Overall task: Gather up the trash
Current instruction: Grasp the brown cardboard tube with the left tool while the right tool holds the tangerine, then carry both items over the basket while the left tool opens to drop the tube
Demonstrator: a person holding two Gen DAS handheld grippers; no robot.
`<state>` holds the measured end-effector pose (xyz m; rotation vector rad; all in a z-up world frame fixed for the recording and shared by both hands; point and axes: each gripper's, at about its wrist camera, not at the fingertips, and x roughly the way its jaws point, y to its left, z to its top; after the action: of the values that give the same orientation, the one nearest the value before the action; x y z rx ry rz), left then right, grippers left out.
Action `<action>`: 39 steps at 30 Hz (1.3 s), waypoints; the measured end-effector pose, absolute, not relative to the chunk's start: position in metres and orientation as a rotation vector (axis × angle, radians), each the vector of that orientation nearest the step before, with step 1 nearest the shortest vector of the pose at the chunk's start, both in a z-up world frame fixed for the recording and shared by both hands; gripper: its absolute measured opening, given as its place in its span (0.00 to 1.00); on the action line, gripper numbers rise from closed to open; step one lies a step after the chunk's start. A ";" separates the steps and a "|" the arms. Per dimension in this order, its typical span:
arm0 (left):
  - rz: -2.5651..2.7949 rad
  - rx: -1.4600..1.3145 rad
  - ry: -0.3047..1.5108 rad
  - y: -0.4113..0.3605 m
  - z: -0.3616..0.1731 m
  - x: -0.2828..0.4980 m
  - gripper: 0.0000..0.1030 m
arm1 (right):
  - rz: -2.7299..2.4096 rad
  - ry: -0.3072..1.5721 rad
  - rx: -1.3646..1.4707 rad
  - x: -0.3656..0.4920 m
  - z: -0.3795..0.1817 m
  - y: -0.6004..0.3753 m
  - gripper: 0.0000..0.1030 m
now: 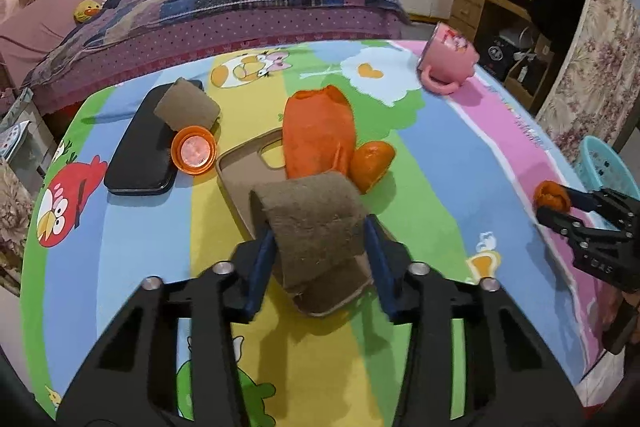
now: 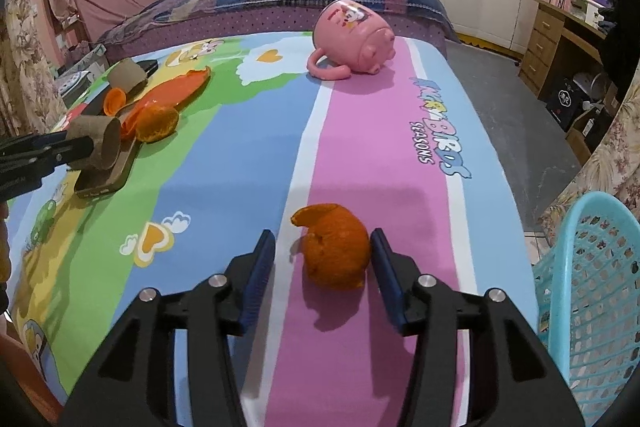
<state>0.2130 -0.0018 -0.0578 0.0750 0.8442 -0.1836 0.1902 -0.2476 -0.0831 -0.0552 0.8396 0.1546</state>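
A brown cardboard tube lies on a tan phone case, and my left gripper is shut on it, both blue pads against its sides. In the right wrist view, that gripper holds the tube at the left edge. A piece of orange peel rests on the pink stripe of the tablecloth between the fingers of my open right gripper. The right pad is beside the peel and the left pad stands apart from it. A second tube, an orange lid, an orange wrapper and another peel lie further back.
A turquoise mesh basket stands just off the table's right edge. A pink mug lies on its side at the far end of the table. A black flat case lies under the far tube. A bed is behind the table.
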 end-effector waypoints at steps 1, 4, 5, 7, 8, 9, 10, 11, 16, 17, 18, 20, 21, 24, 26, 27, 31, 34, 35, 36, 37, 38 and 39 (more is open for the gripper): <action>-0.188 0.072 0.851 -0.002 -0.059 0.214 0.27 | 0.155 0.839 -0.060 0.190 -0.082 -0.247 0.47; -0.211 0.051 0.826 0.001 -0.052 0.210 0.12 | 0.158 0.823 -0.061 0.189 -0.078 -0.247 0.32; -0.216 0.048 0.810 0.002 -0.048 0.208 0.04 | 0.158 0.820 -0.059 0.188 -0.077 -0.248 0.29; -0.221 0.036 0.792 0.004 -0.042 0.203 0.02 | 0.158 0.809 -0.052 0.186 -0.073 -0.250 0.28; -0.227 0.028 0.785 0.005 -0.039 0.202 0.01 | 0.156 0.801 -0.050 0.185 -0.070 -0.252 0.27; -0.234 0.021 0.779 0.006 -0.035 0.200 0.01 | 0.151 0.793 -0.050 0.184 -0.066 -0.254 0.27; -0.239 0.017 0.773 0.006 -0.032 0.199 0.01 | 0.146 0.786 -0.052 0.182 -0.063 -0.255 0.27; -0.242 0.018 0.763 0.006 -0.028 0.196 0.01 | 0.136 0.769 -0.054 0.178 -0.056 -0.258 0.27; -0.263 0.029 0.700 -0.004 -0.010 0.185 0.01 | 0.094 0.700 -0.038 0.159 -0.029 -0.279 0.27; -0.268 0.027 0.694 -0.006 -0.008 0.184 0.01 | 0.079 0.687 -0.036 0.155 -0.024 -0.285 0.27; -0.273 0.031 0.685 -0.012 -0.005 0.182 0.01 | 0.068 0.679 -0.033 0.152 -0.020 -0.290 0.27; -0.273 0.050 0.671 -0.023 -0.003 0.178 0.01 | 0.031 0.659 -0.021 0.143 -0.012 -0.305 0.27; -0.274 0.054 0.668 -0.028 -0.002 0.178 0.01 | 0.005 0.648 -0.015 0.137 -0.008 -0.315 0.27; -0.284 0.058 0.654 -0.051 0.004 0.174 0.01 | -0.064 0.618 0.010 0.121 0.003 -0.343 0.27; -0.293 0.069 0.638 -0.068 0.006 0.170 0.01 | -0.125 0.599 0.021 0.110 0.009 -0.364 0.27; -0.299 0.074 0.632 -0.076 0.007 0.167 0.01 | -0.145 0.594 0.026 0.106 0.010 -0.371 0.27; -0.338 0.101 0.608 -0.118 0.007 0.159 0.01 | -0.241 0.577 0.065 0.088 0.013 -0.408 0.27; -0.378 0.124 0.593 -0.147 0.005 0.150 0.01 | -0.295 0.575 0.081 0.079 0.011 -0.429 0.27; -0.396 0.132 0.586 -0.158 0.004 0.147 0.01 | -0.323 0.577 0.088 0.074 0.009 -0.439 0.27; -0.410 0.140 0.581 -0.167 0.002 0.144 0.01 | -0.337 0.578 0.091 0.071 0.008 -0.444 0.27; -0.422 0.147 0.581 -0.175 0.001 0.142 0.01 | -0.352 0.580 0.095 0.069 0.007 -0.450 0.27; -0.435 0.153 0.582 -0.183 0.000 0.140 0.01 | -0.369 0.581 0.102 0.065 0.005 -0.456 0.27; -0.455 0.158 0.582 -0.192 -0.002 0.138 0.01 | -0.386 0.579 0.113 0.062 0.003 -0.463 0.27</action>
<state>0.1378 -0.1916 -0.0024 0.1578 0.5825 -0.4547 0.0616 -0.4630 0.0030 0.1133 0.5792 -0.3855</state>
